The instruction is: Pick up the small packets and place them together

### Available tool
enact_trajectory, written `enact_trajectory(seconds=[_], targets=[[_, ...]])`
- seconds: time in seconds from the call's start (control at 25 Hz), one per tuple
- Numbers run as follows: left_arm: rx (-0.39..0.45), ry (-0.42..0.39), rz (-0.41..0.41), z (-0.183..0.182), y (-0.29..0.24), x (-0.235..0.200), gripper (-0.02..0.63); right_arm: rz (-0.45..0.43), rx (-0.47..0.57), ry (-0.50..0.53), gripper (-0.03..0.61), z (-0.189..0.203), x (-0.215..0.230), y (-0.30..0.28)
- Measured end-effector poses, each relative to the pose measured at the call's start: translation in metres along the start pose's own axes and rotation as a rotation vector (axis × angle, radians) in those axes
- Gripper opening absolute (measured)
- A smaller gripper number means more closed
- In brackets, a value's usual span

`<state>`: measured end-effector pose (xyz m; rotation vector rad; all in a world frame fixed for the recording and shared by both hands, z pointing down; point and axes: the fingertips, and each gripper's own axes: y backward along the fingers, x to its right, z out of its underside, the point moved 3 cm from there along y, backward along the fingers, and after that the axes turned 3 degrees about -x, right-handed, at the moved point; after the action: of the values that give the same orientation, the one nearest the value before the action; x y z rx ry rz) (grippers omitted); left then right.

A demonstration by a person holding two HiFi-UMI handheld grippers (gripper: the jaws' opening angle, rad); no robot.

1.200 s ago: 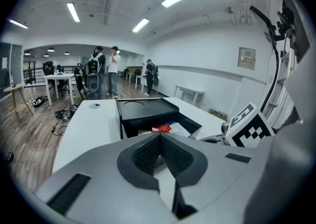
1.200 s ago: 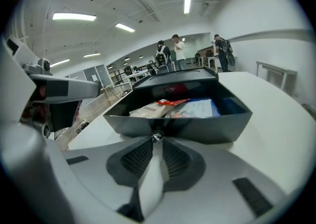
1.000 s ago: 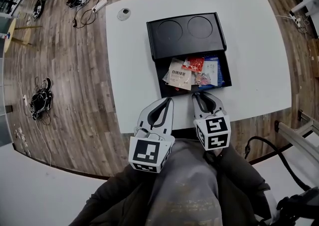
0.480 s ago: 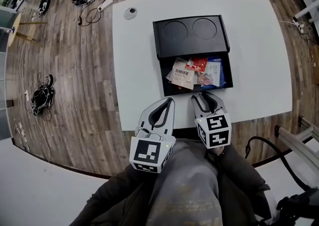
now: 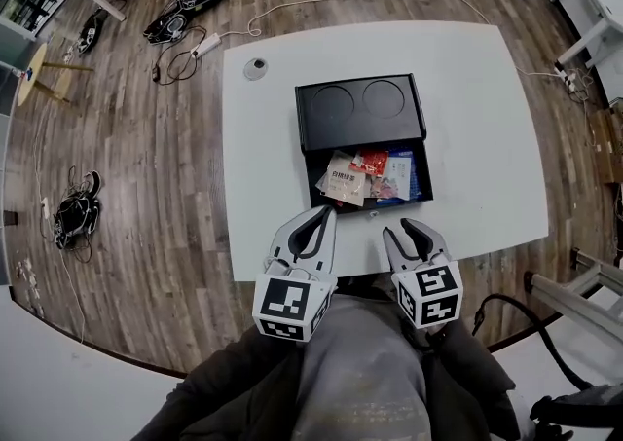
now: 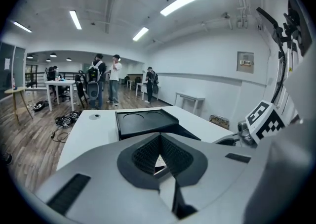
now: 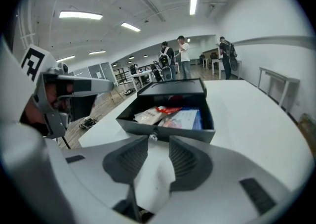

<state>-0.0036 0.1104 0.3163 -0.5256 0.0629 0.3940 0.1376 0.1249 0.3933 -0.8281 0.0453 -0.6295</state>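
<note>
A black box (image 5: 360,108) sits on the white table (image 5: 487,137), its drawer (image 5: 421,168) pulled out toward me. Several small packets lie inside: a white one (image 5: 343,179), a red one (image 5: 370,162) and a blue-and-white one (image 5: 397,176). The right gripper view shows them too, the white packet (image 7: 149,115) on the left. My right gripper (image 5: 407,230) hangs just short of the drawer's front wall (image 7: 187,133) and its small knob (image 7: 153,138). Its jaws have just been opening and nothing is between them. My left gripper (image 5: 324,215) rests shut and empty over the table's near edge.
A small round disc (image 5: 255,68) lies on the table's far left. Cables and a power strip (image 5: 204,40) trail on the wooden floor beyond. People (image 6: 106,77) stand far off in the room. My lap is right under both grippers.
My right gripper has drawn back and up from the drawer's front, and its jaws stand wider apart. The left gripper has stayed where it was. The head view has shifted, so the table sits lower.
</note>
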Motion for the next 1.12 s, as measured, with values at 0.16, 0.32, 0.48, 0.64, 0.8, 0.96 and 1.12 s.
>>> enact_trajectory(seconds=[0.16,0.32,0.48,0.64,0.8,0.96,1.12], targets=[[0.026,-0.005,0.019,-0.014,-0.008,0.001,0.003,0.023,0.079,0.05,0.129,-0.035,0.003,0.014],[0.031,0.008,0.035,-0.023,-0.015,-0.003,0.003,0.056,0.108,0.128,0.127,-0.064,0.007,0.012],[0.021,0.006,0.035,-0.024,-0.022,-0.019,0.003,0.111,0.101,0.212,0.129,-0.082,0.011,-0.001],[-0.008,0.036,0.026,-0.014,-0.029,-0.037,0.003,0.158,0.06,0.336,0.129,-0.085,0.01,-0.024],[-0.03,0.065,0.037,-0.008,-0.039,-0.044,0.003,0.177,0.008,0.453,0.127,-0.085,0.007,-0.044],[-0.05,0.091,0.041,-0.002,-0.046,-0.05,0.003,0.195,-0.062,0.545,0.127,-0.077,0.009,-0.06],[-0.068,0.109,0.037,0.002,-0.054,-0.059,0.003,0.206,-0.112,0.586,0.127,-0.074,0.015,-0.076]])
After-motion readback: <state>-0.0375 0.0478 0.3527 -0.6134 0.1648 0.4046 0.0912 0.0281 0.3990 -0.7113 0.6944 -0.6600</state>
